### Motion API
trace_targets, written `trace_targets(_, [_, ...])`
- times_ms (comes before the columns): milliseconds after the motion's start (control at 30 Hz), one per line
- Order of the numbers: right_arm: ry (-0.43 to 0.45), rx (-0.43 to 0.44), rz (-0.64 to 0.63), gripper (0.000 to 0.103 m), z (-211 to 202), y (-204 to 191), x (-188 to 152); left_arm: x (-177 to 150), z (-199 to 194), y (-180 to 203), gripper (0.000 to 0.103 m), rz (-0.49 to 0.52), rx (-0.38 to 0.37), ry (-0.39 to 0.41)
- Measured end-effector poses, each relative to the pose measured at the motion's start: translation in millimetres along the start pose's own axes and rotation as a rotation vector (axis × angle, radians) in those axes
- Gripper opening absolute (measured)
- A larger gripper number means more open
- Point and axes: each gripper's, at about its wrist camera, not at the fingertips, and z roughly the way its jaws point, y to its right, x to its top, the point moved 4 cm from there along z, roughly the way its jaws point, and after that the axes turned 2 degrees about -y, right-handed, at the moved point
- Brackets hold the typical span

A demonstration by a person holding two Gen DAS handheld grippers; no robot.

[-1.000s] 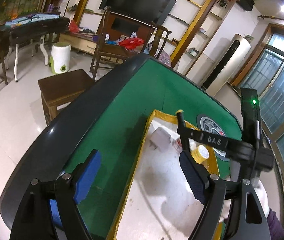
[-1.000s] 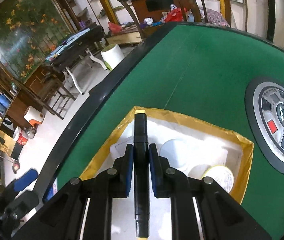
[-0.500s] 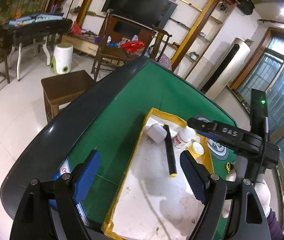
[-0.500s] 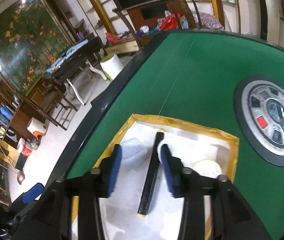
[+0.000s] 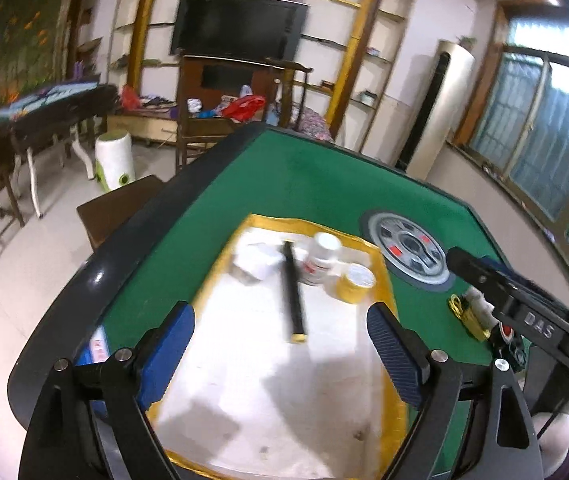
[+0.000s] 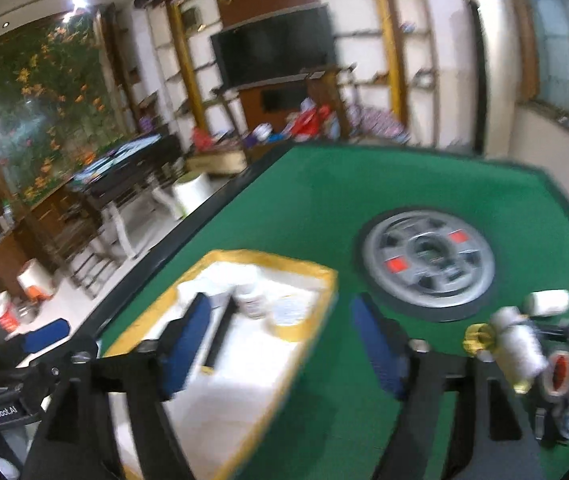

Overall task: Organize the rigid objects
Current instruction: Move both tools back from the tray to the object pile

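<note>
Both grippers are wide open and empty: my right gripper (image 6: pixel 280 344) hangs over the tray's right edge, my left gripper (image 5: pixel 280 352) over the near half of the tray (image 5: pixel 388 276).

Largest first: the green table (image 5: pixel 324 188), then the yellow-rimmed tray on it. Inside, at the far end, lie a white box (image 5: pixel 256 262), a white bottle (image 5: pixel 322 258), a tape roll (image 5: pixel 356 282) and the black marker (image 5: pixel 294 292), lying lengthwise, free of both grippers. Right of the tray, near the table's round control dial (image 6: pixel 428 264), sits a loose heap: a white spool (image 6: pixel 518 346), a yellow clip (image 6: pixel 478 338) and small blurred bits.

My judgement: the next pick is from that heap. I'd swing the right gripper over the spool, square the pads across its width, come down straight and close gently so neighbours aren't scattered.

A second ago the right gripper was clamped on the marker above the tray; half a second ago it had let go, and now it has swung rightward.
</note>
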Motion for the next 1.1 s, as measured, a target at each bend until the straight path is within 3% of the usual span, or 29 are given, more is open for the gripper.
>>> trace_targets(100, [0.089, -0.092, 0.009, 0.09, -22, 20, -7, -4, -1, 25, 0.091, 0.056, 0.015, 0.003])
trace_targets(267, [0.151, -0.204, 0.056, 0.098, -43, 61, -18, -12, -5, 72, 0.091, 0.164, 0.046, 0.016])
trace_targets(500, [0.141, -0.263, 0.183, 0.098, -57, 129, -41, -30, -9, 124, 0.091, 0.292, 0.069, 0.017])
trace_targets(867, [0.131, -0.282, 0.265, 0.098, -71, 176, -73, -52, 8, 167, 0.091, 0.381, 0.069, -0.046])
trace_targets(1100, [0.152, -0.337, 0.26, 0.098, -77, 204, -65, -63, 29, 179, 0.091, 0.406, 0.079, -0.106])
